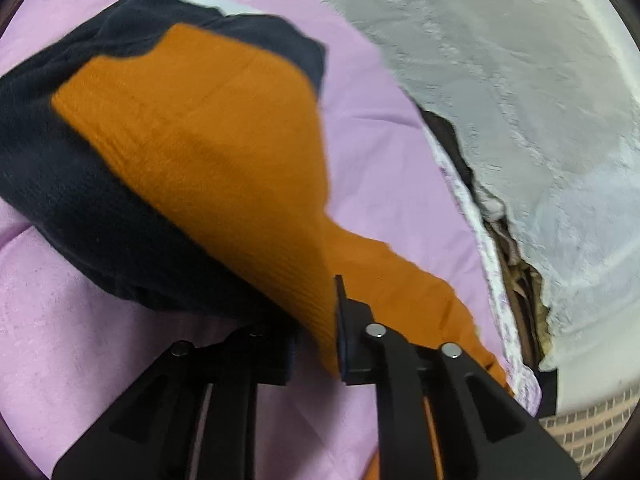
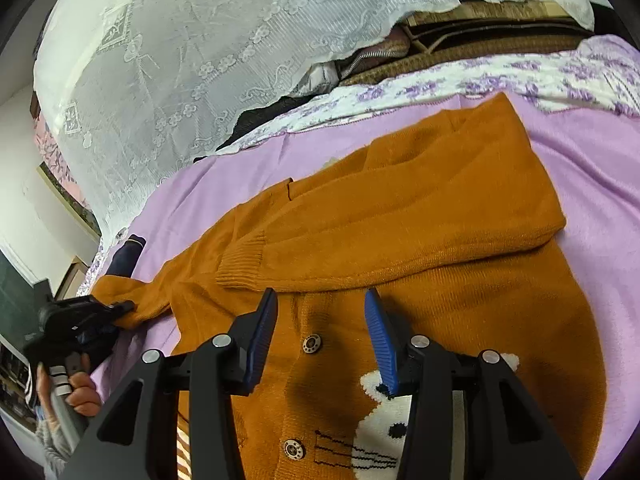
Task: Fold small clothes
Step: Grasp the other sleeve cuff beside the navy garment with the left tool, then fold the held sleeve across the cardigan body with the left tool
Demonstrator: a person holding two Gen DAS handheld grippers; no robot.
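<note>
An orange knit cardigan (image 2: 420, 216) lies on a pink blanket (image 2: 592, 168), its front up, showing buttons and a white animal face (image 2: 384, 424). One sleeve (image 2: 360, 248) is folded across the chest. My right gripper (image 2: 320, 296) hovers open just above the button line, with nothing between its blue pads (image 2: 378, 332). The other sleeve (image 1: 224, 152) stretches off to the left, and my left gripper (image 1: 316, 320) is shut on its end. In the right wrist view the left gripper (image 2: 122, 307) pinches that cuff at the far left, with a hand (image 2: 78, 394) on its handle.
A navy garment (image 1: 56, 184) lies under and behind the held sleeve, its navy cloth (image 2: 124, 256) showing past the cuff. White lace cloth (image 2: 180, 60) hangs along the bed's far side. A floral sheet (image 2: 500, 76) borders the blanket, with brown bedding (image 2: 480, 40) behind it.
</note>
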